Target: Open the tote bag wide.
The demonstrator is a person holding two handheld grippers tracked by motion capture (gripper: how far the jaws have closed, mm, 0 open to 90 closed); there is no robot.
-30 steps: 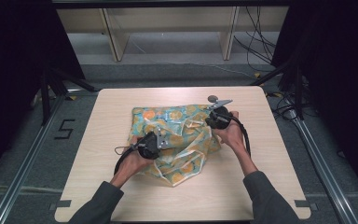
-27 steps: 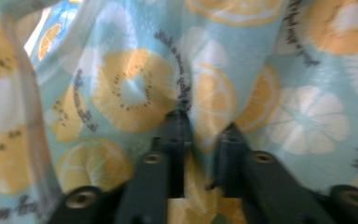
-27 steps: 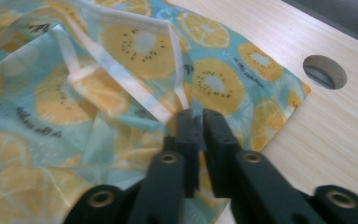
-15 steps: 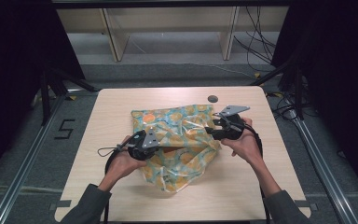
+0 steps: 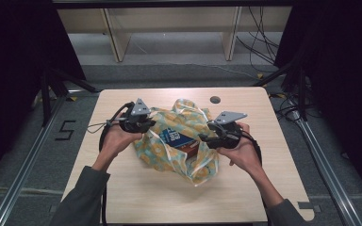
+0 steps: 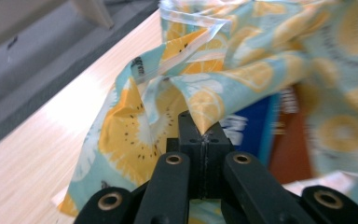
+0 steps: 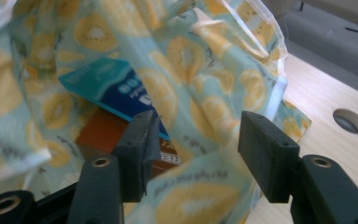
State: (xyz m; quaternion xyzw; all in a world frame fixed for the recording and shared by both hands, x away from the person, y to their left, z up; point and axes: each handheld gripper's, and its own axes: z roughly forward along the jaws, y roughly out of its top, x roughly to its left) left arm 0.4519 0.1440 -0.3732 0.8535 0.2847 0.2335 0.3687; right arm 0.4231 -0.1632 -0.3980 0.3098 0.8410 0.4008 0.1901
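A thin bag (image 5: 164, 153) printed with orange slices on pale blue stands bunched in the middle of the table, its mouth pulled apart. Inside it lies a blue and brown box (image 5: 181, 141). My left gripper (image 5: 149, 125) is at the bag's left rim; in the left gripper view it (image 6: 204, 136) is shut on a fold of the bag (image 6: 242, 79), with the box (image 6: 265, 128) behind. My right gripper (image 5: 203, 139) is at the bag's right side. In the right gripper view it (image 7: 196, 135) stands open, the bag (image 7: 205, 79) and box (image 7: 121, 98) just beyond its jaws.
The light wooden table (image 5: 264, 188) has a round hole (image 5: 215, 100) near its far edge, also seen as a hole (image 7: 349, 120) in the right gripper view. Cables trail from both grippers. Pale shelving stands on the floor beyond the table.
The bag, lying flat before, is now lifted and spread open, showing the box. My left gripper moved away from the person with the rim; my right gripper came back toward the person.
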